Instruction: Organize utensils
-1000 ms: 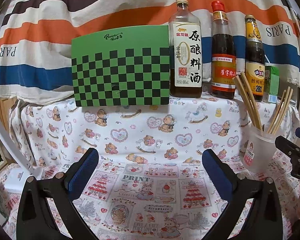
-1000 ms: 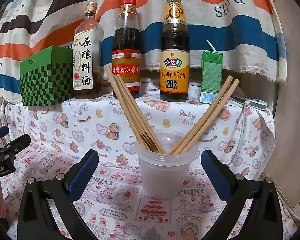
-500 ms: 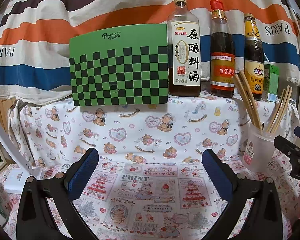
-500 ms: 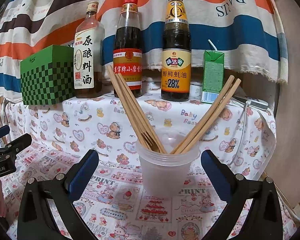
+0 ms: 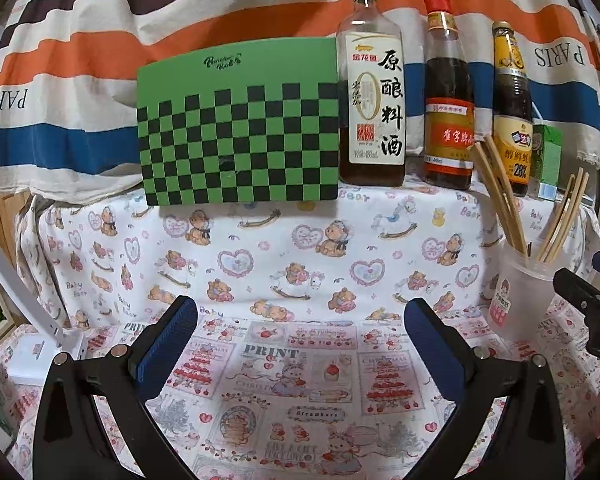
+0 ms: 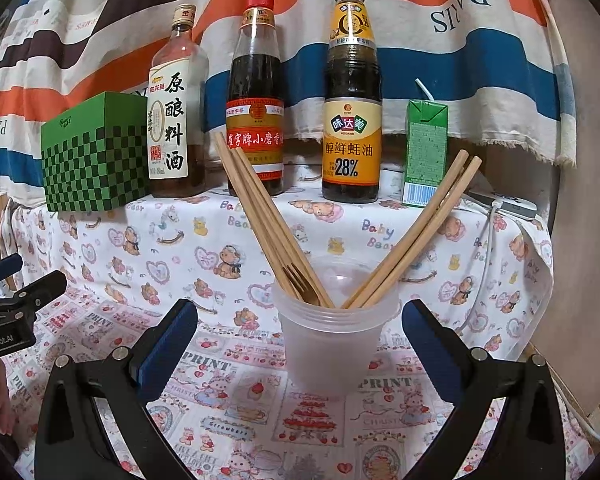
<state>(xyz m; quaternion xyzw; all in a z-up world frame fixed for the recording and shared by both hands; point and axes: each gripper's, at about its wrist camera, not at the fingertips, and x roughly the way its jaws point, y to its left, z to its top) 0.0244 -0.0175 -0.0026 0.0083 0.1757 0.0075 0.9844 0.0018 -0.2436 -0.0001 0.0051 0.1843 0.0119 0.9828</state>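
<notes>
Left gripper (image 5: pixel 300 322): hung spread wide and empty over bare tablecloth (image 5: pixel 300 248), nudged slightly since a moment earlier. Right gripper (image 6: pixel 300 326): likewise wide apart, empty, edged a little nearer the plastic cup (image 6: pixel 334 336). Chopsticks (image 6: pixel 260 216) and wooden fork (image 6: pixel 300 282) already standing in that cup, untouched. Probably finished, or poised for a final tidy.

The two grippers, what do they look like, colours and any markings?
Both match: the left gripper and right gripper have black angular frames with silver screws, each carrying two blue textured pads. The right wrist view shows white lettering on the left gripper's side. No sleeves or cables on them are visible.
</notes>
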